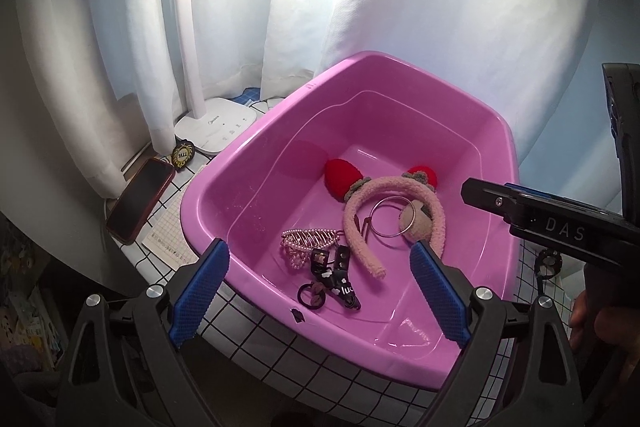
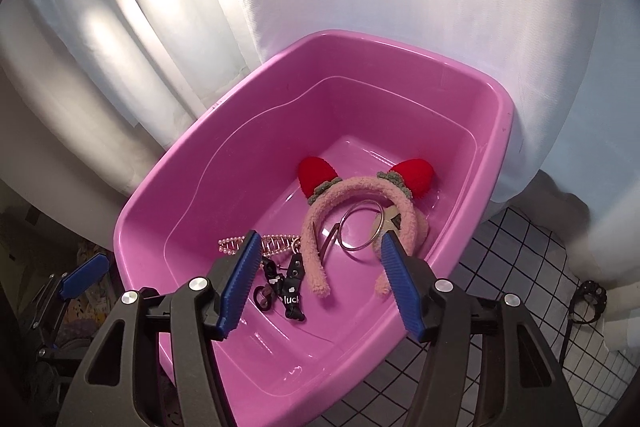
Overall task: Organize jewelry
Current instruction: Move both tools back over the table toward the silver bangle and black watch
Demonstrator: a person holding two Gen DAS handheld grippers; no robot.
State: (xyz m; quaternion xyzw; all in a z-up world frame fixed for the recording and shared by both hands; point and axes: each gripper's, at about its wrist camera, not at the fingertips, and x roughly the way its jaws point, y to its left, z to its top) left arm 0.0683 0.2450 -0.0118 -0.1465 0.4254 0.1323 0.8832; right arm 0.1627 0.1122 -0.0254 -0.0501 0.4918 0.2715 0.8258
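A pink plastic basin (image 1: 208, 195) (image 2: 160, 187) stands on a checked tablecloth. In it lie a fuzzy pink headband (image 1: 360, 195) (image 2: 320, 203) with two red ears, a metal ring (image 1: 390, 217) (image 2: 360, 227), a pearl hair claw (image 1: 308, 239) (image 2: 276, 241) and black hair clips and ties (image 1: 332, 283) (image 2: 288, 291). My left gripper (image 1: 318, 251) hangs open over the basin's near rim with nothing between its pads. My right gripper (image 2: 320, 241) is open above the basin, also holding nothing. One of its black fingers (image 1: 492, 197) reaches in from the right in the left wrist view.
A white lamp base (image 1: 218, 127), a dark phone (image 1: 140, 203), a small badge (image 1: 183, 153) and a gridded notepad (image 1: 168, 239) lie left of the basin. A black ring-shaped item (image 2: 588, 301) rests on the cloth to the right. White curtains hang behind.
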